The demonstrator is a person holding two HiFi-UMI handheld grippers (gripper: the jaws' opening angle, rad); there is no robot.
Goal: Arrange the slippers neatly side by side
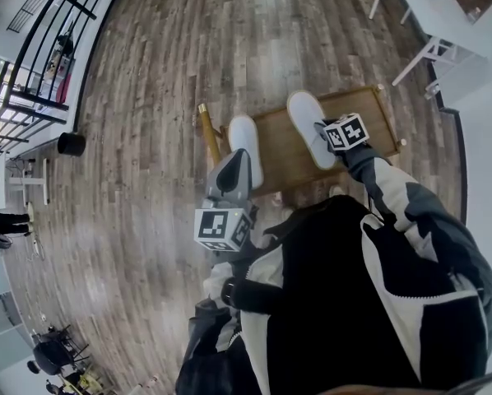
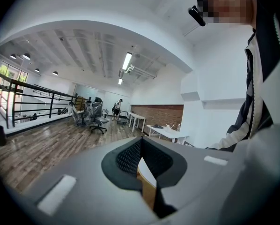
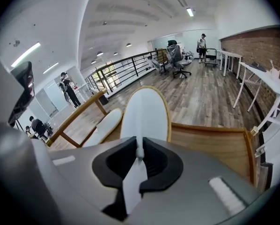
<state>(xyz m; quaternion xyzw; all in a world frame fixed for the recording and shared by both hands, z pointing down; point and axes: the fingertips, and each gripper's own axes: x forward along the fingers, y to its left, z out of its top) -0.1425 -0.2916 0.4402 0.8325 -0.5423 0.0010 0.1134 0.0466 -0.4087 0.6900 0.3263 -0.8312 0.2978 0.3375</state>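
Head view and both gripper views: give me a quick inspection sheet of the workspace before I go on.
Surface: low wooden table on a wood plank floor.
Job's things: left slipper and right slipper, both white, on the table with a gap between them.
Clutter: nothing seen.
Grippers: right gripper, tongs shut on the right slipper's near end; left gripper at the left slipper's near end, tongs nearly together, grip unclear.
Cables: nothing seen.
Surroundings: black railing, white desk, person far off.
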